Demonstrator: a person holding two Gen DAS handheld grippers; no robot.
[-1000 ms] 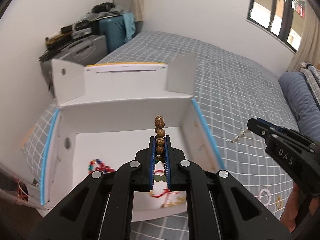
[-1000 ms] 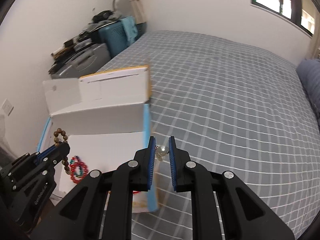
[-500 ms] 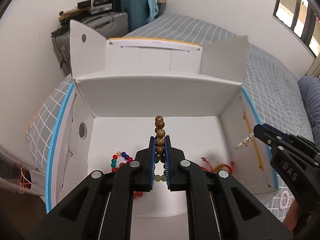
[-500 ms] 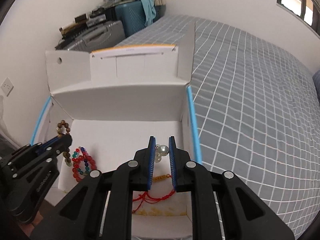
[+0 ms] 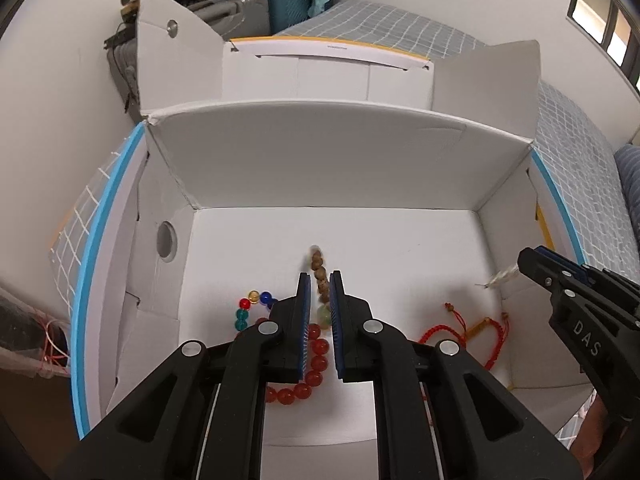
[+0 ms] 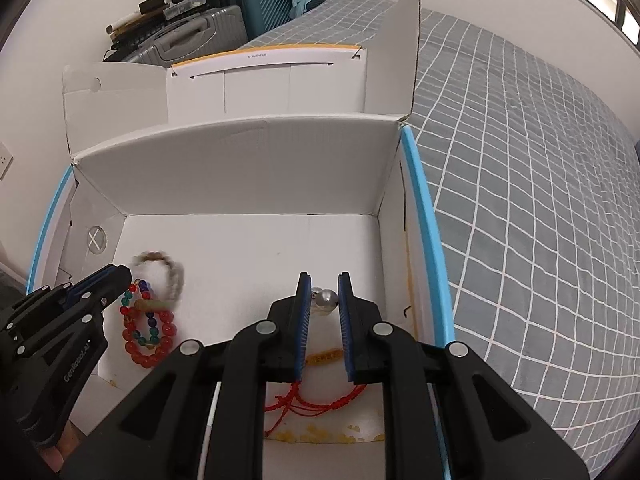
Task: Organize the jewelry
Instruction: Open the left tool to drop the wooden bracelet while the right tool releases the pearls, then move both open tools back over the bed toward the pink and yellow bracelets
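Both hand-held grippers are over the open white box point(image 5: 320, 168) that sits on the bed point(image 6: 520, 160), carrying jewelry in; step in hand is the drop-off. Left hand-held gripper point(image 5: 320, 292) has its jaws nearly pressed together, pinching the wooden bead bracelet point(image 5: 319, 270), which sticks out past the fingertips and looks motion-blurred, dangling above the box floor. Right hand-held gripper point(image 6: 323, 294) is also nearly closed, pinching a pearl piece point(image 6: 326, 297) between its pads; in the left view the pearl strand hangs off its tip near the box's right wall. Already on the box floor: a red bead bracelet point(image 5: 312, 364) directly under the left hand-held gripper's jaws, a multicolor bead bracelet point(image 5: 248, 308) just to its left, a red cord bracelet point(image 6: 316, 400) below and behind the right hand-held gripper's fingertips. Cannot tell whether the wooden beads touch the floor yet. Judgement: task is partway done, several pieces in, these two not released. Next move calls for spreading each pair of jaws so the pieces fall onto bare floor, ideally ahead of the fingertips rather than on the red beads, to avoid tangling. Then lifting clear without snagging the cords.
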